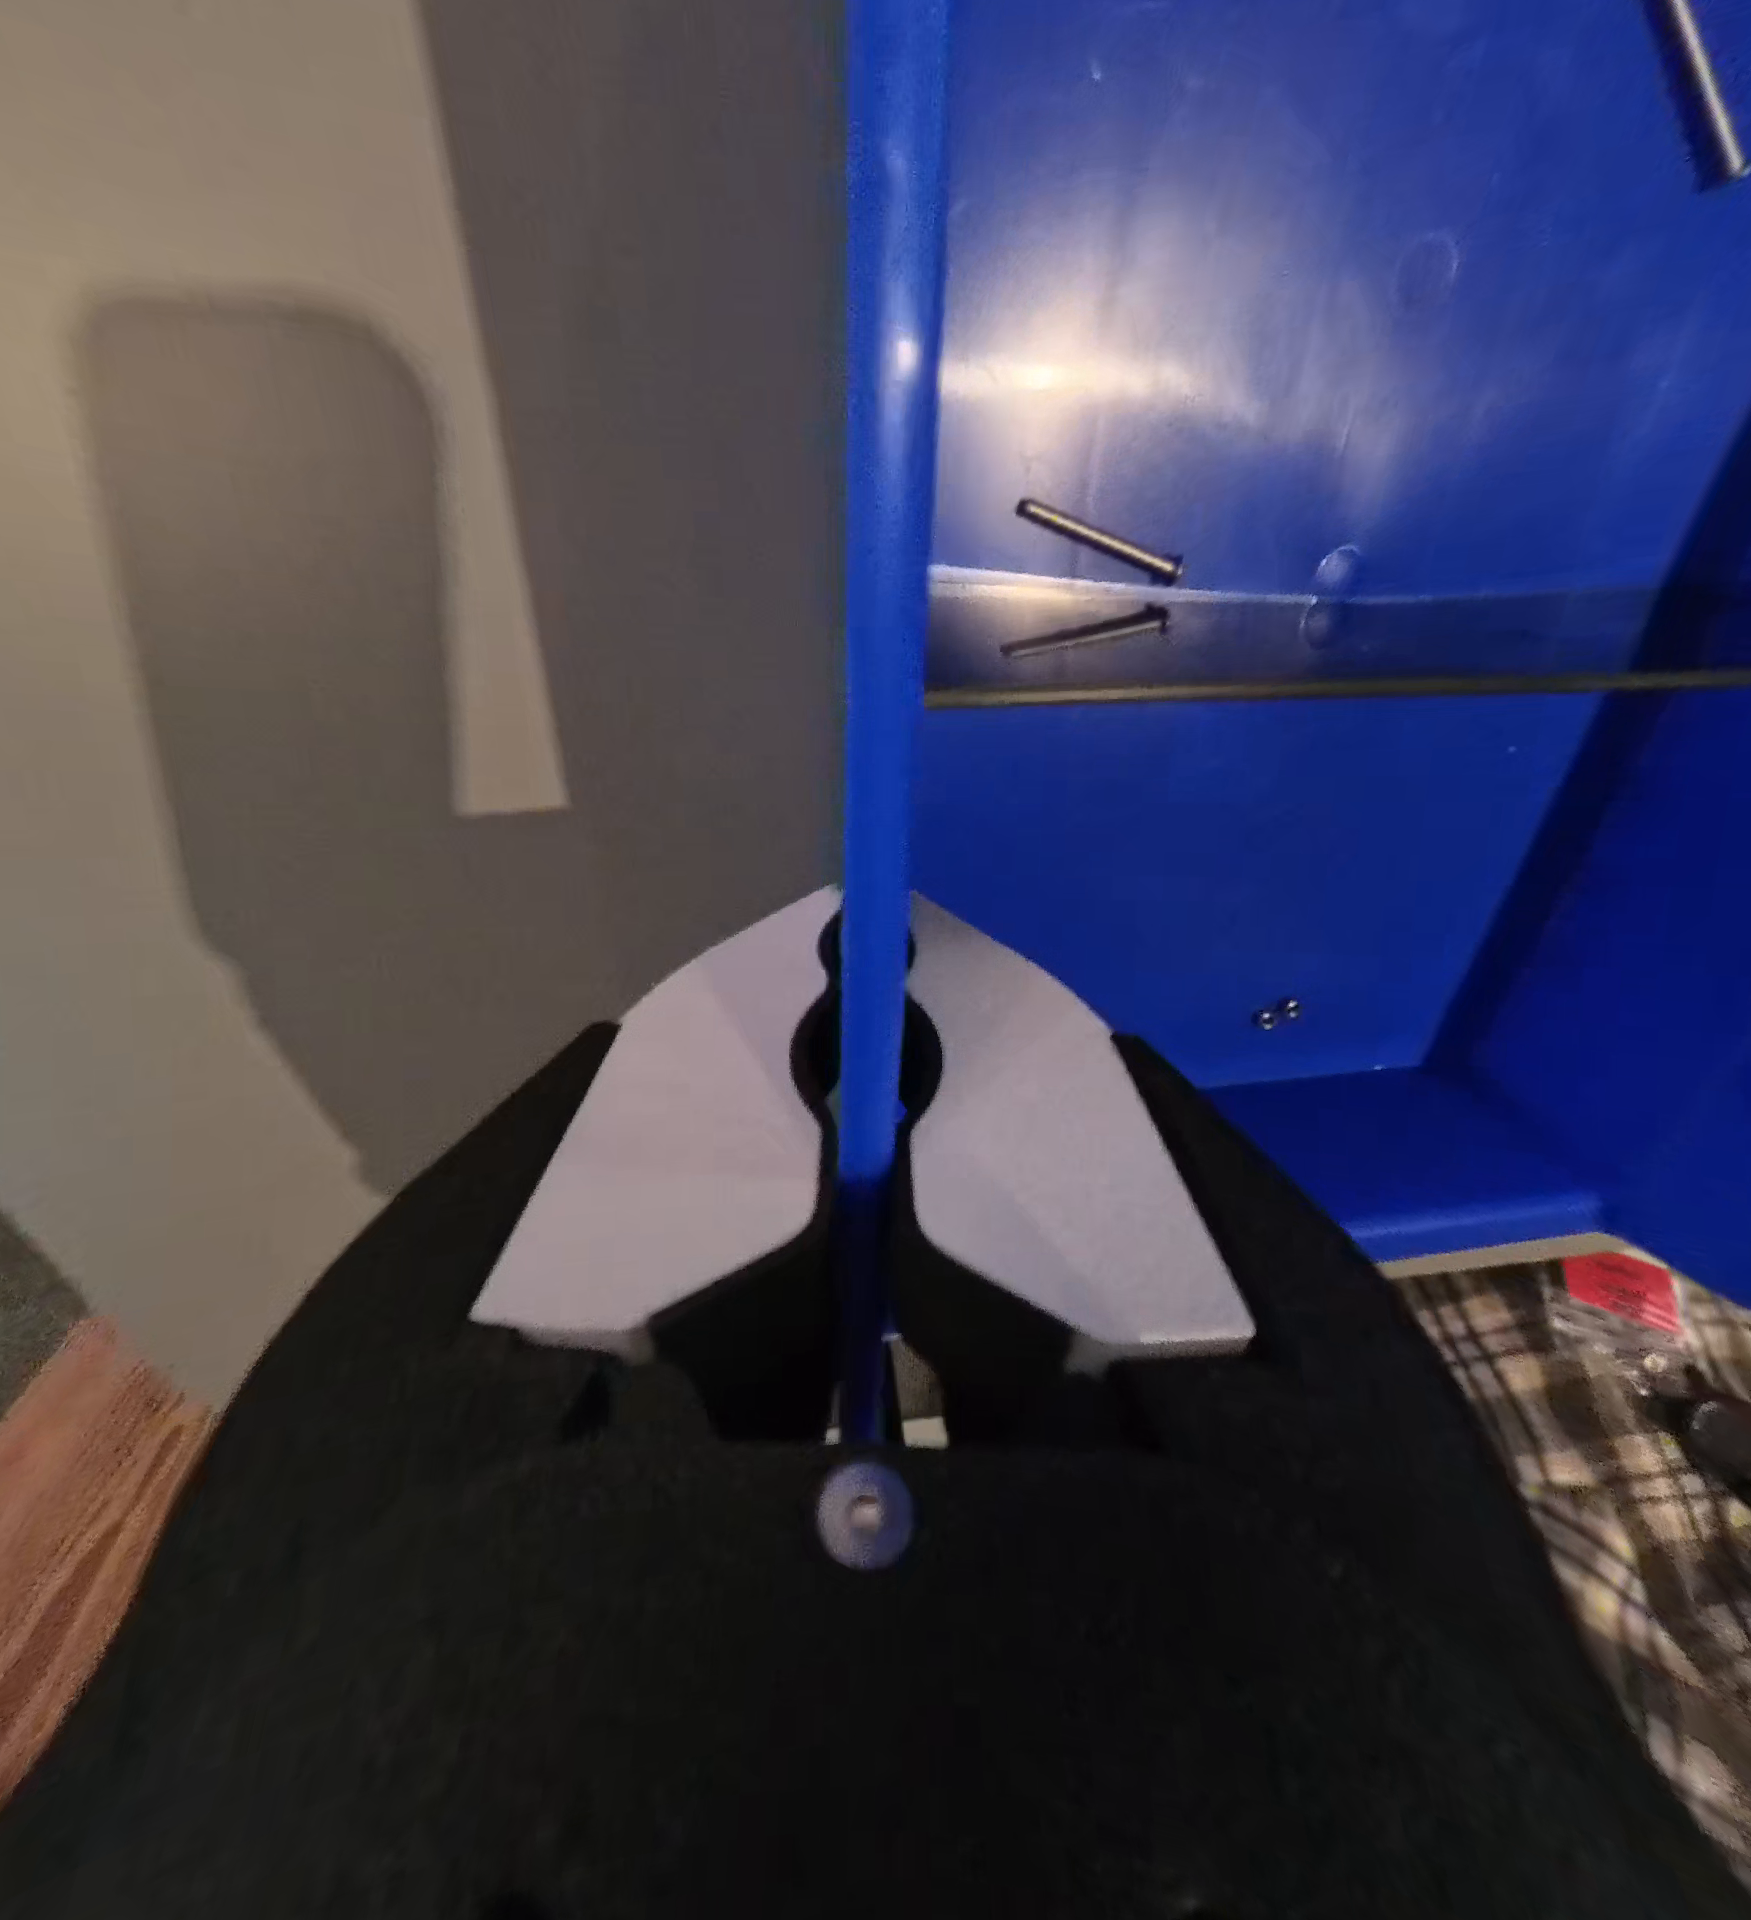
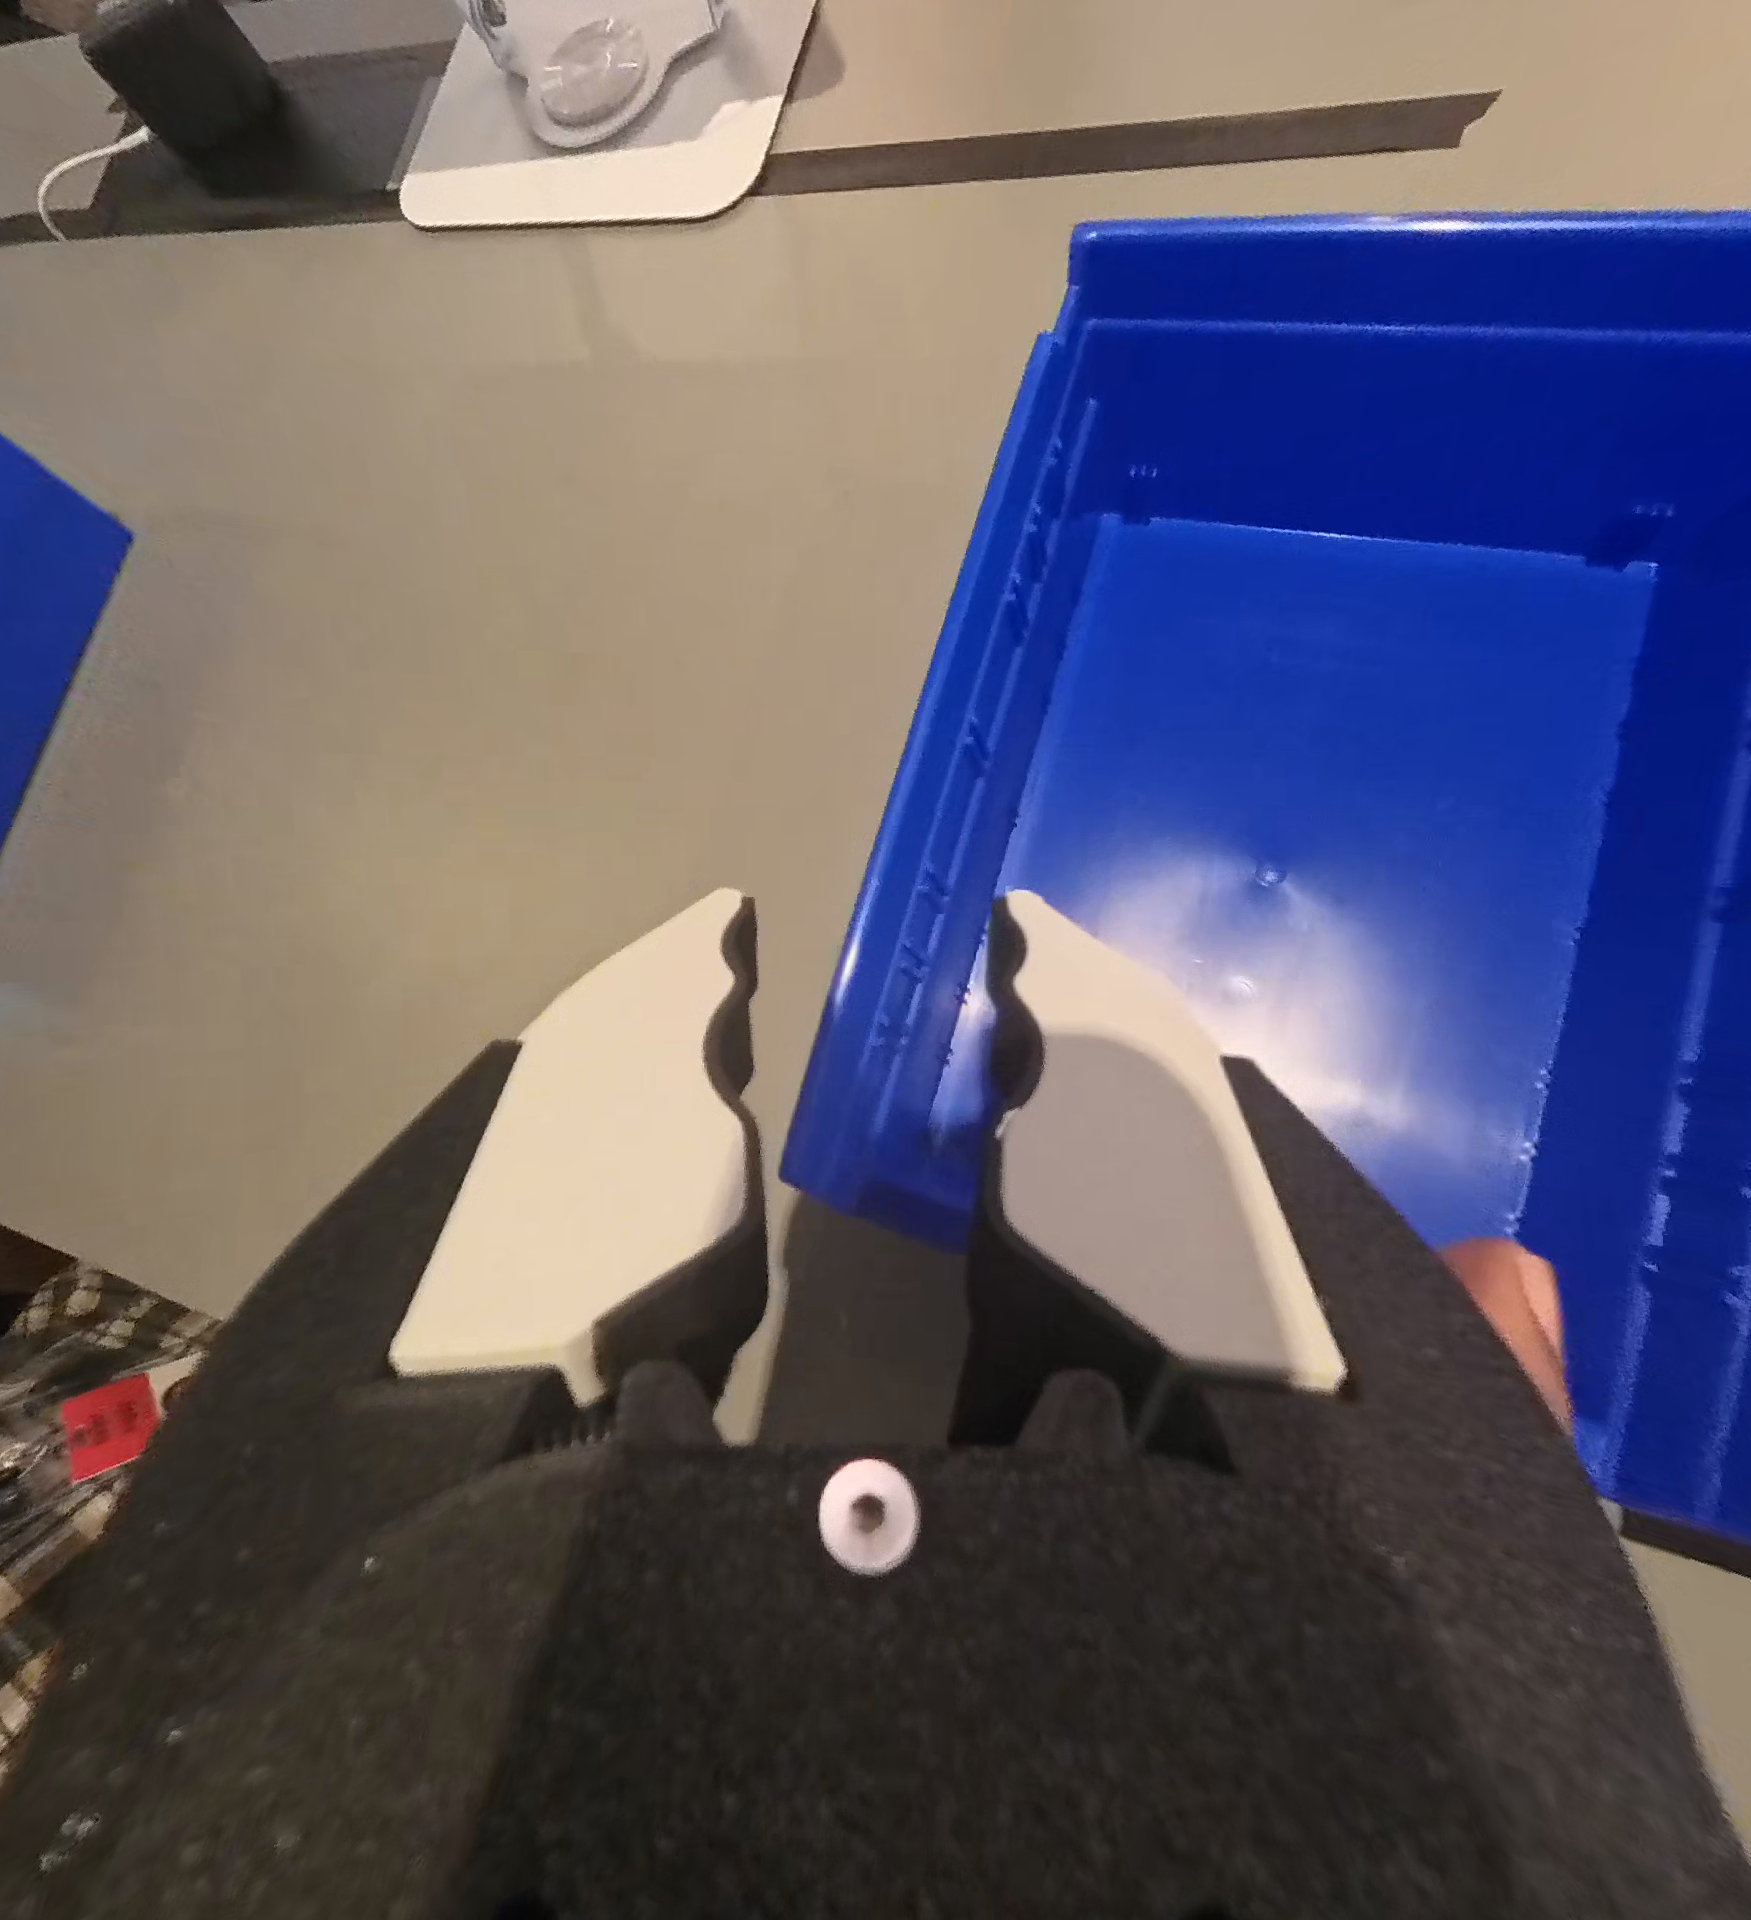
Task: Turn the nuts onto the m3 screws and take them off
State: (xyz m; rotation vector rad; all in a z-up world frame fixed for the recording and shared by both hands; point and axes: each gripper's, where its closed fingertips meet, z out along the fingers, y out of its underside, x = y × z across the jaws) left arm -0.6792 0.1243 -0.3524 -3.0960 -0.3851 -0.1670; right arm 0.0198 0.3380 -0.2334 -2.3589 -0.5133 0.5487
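A grey-beige table [image 2: 455,582] fills most of the right wrist view, with a dark strip [image 2: 1110,145] running across its far side and a pale rounded mat [image 2: 590,156] lying over that strip. On the table a blue plastic bin [image 2: 1370,727] sits to the right, open side up, its floor bare and glossy. A second blue bin [image 1: 1370,364] shows in the left wrist view, divided by a shiny cross partition [image 1: 1370,639]; its edge also appears at the far left of the right wrist view. The left gripper [image 1: 866,935] is clenched on this bin's side wall [image 1: 886,520], which runs straight up between the two pale fingers [image 1: 705,1122]. The right gripper [image 2: 871,914] is released, its jaws apart and astride the near left wall of the bare bin, one finger outside it and one over its inside, with nothing held. A checked cloth [image 1: 1629,1558] lies at the lower right of the left wrist view, bearing a clear bag with a red label [image 1: 1619,1299] and some dark small parts, blurred. Beyond the partition one m3 screw [image 1: 1099,538] lies on the bin floor, mirrored in the partition, and another screw [image 1: 1702,83] lies near the top edge. On the near side, two tiny nuts [image 1: 1276,1013] sit side by side against the floor's corner, well apart from both screws
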